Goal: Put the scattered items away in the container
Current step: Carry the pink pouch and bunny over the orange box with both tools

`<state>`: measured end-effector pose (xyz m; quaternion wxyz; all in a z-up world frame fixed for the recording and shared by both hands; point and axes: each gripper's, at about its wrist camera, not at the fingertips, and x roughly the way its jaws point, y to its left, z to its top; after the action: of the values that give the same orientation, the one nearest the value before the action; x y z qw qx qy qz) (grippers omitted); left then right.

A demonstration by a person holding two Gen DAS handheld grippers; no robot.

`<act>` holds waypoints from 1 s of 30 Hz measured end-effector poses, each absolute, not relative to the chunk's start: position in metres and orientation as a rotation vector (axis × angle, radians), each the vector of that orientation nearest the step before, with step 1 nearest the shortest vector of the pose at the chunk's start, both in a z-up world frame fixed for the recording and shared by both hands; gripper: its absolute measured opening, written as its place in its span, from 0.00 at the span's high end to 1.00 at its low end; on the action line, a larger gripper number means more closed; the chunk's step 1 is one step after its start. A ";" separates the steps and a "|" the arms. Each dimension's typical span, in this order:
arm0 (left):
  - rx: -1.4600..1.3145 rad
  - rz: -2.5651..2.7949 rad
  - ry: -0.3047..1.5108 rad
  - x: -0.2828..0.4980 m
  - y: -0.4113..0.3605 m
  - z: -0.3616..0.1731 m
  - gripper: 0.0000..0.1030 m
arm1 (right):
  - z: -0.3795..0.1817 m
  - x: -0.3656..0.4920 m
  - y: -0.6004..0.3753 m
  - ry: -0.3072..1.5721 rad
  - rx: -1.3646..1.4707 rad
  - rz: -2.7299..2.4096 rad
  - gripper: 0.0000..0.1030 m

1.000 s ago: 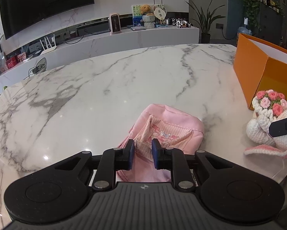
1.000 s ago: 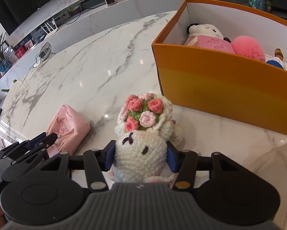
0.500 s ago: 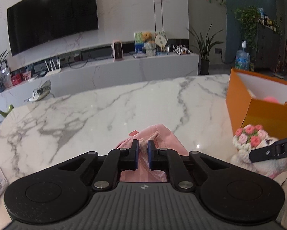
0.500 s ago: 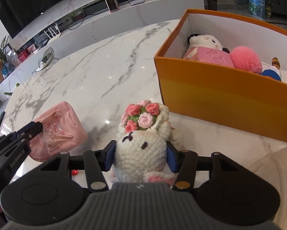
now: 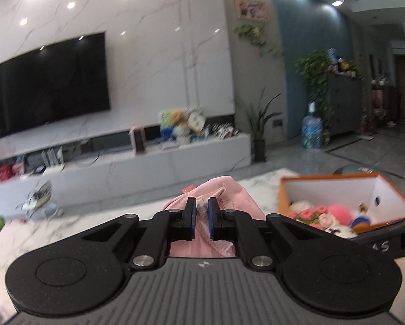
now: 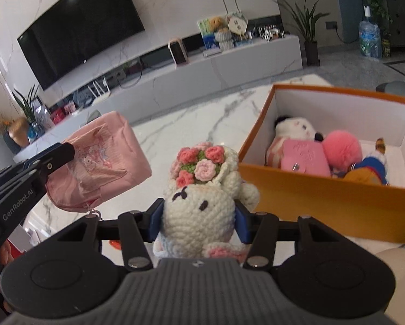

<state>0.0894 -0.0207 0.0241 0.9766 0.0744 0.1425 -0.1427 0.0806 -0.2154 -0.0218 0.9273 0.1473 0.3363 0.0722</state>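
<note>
My left gripper (image 5: 201, 216) is shut on a pink fabric pouch (image 5: 224, 192), pinching its cloth between the pads and holding it in the air. From the right wrist view the same pouch (image 6: 104, 159) hangs off the left gripper (image 6: 64, 153) above the marble table (image 6: 202, 119). My right gripper (image 6: 198, 216) is shut on a white crocheted bunny (image 6: 199, 205) with pink roses on its head, lifted off the table. The orange box (image 6: 324, 197) stands to the right, open, with several soft toys inside. The box (image 5: 324, 182) also shows in the left wrist view, low right.
Inside the box lie a white plush (image 6: 291, 130), a pink case (image 6: 305, 158) and a pink pompom (image 6: 343, 149). Beyond the table run a long white TV console (image 6: 202, 73) and a wall TV (image 6: 80, 35). A hand (image 6: 2, 252) shows at the lower left.
Both grippers rose off the table with their loads. The left closed on the pouch and lifted it, its view tilting up toward the room. The bunny came up nearer the box.
</note>
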 end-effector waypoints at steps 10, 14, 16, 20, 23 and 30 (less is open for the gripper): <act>0.195 -0.455 0.183 0.102 -0.097 0.050 0.90 | 0.005 0.066 -0.272 0.589 0.332 0.028 0.46; 0.217 -0.522 0.175 0.111 -0.131 0.049 0.90 | 0.006 0.060 -0.306 0.567 0.339 -0.064 0.46; 0.223 -0.557 0.181 0.116 -0.149 0.046 0.90 | 0.003 0.057 -0.325 0.566 0.343 -0.116 0.46; 0.247 -0.624 0.194 0.123 -0.183 0.036 0.90 | -0.005 0.052 -0.360 0.570 0.350 -0.212 0.46; 0.265 -0.663 0.211 0.127 -0.207 0.027 0.90 | -0.012 0.053 -0.383 0.577 0.349 -0.268 0.46; 0.324 -0.707 0.277 0.135 -0.249 -0.002 0.90 | -0.031 0.069 -0.409 0.600 0.361 -0.273 0.46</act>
<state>0.1346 -0.2494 -0.0015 0.9160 0.1575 0.1345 -0.3436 0.0695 -0.4093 -0.0314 0.9303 0.1762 0.2929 -0.1331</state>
